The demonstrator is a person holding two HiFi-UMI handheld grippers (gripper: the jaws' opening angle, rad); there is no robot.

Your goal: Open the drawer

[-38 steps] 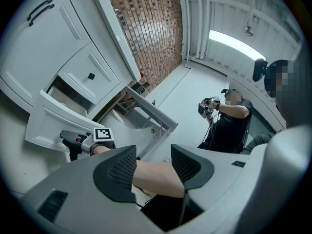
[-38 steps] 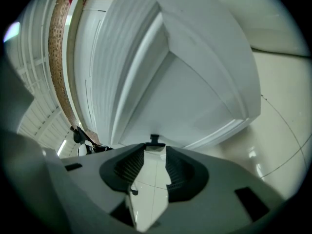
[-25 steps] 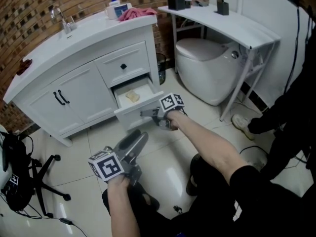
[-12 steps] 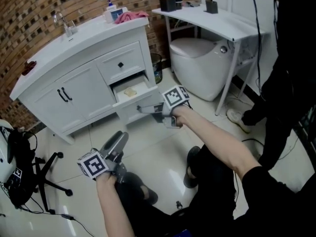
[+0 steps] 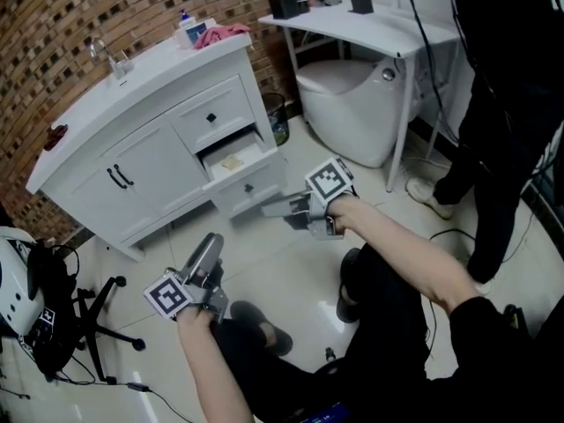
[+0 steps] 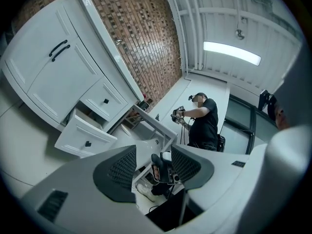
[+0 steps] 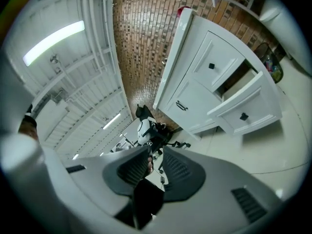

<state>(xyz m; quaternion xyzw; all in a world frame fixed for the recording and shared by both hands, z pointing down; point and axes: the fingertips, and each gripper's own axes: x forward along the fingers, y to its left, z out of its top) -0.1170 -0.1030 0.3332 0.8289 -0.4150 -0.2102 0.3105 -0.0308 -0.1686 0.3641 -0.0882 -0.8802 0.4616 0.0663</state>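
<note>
1. The right claw (image 5: 269, 208) hovers in front of the cabinet (image 5: 150, 166), close to its pulled-out drawer but clear of it. Its jaws are released, a narrow gap apart, with nothing between them.
2. The left claw (image 5: 211, 247) hangs farther out from the cabinet, over the floor tiles (image 5: 291, 280). Its jaws are spread and empty, and its tips point towards the cabinet.
3. The drawer (image 5: 240, 192) is the lower of two at the cabinet's right end. It stands open, with a black knob on its front and a small yellowish thing (image 5: 232, 161) inside.
4. The upper drawer (image 5: 211, 117) is shut.
5. A tap (image 5: 106, 53) and a pink cloth (image 5: 220, 32) sit on the cabinet's top.
6. Right of the cabinet, a toilet (image 5: 344, 104) stands under a white bench (image 5: 379, 33).
</note>
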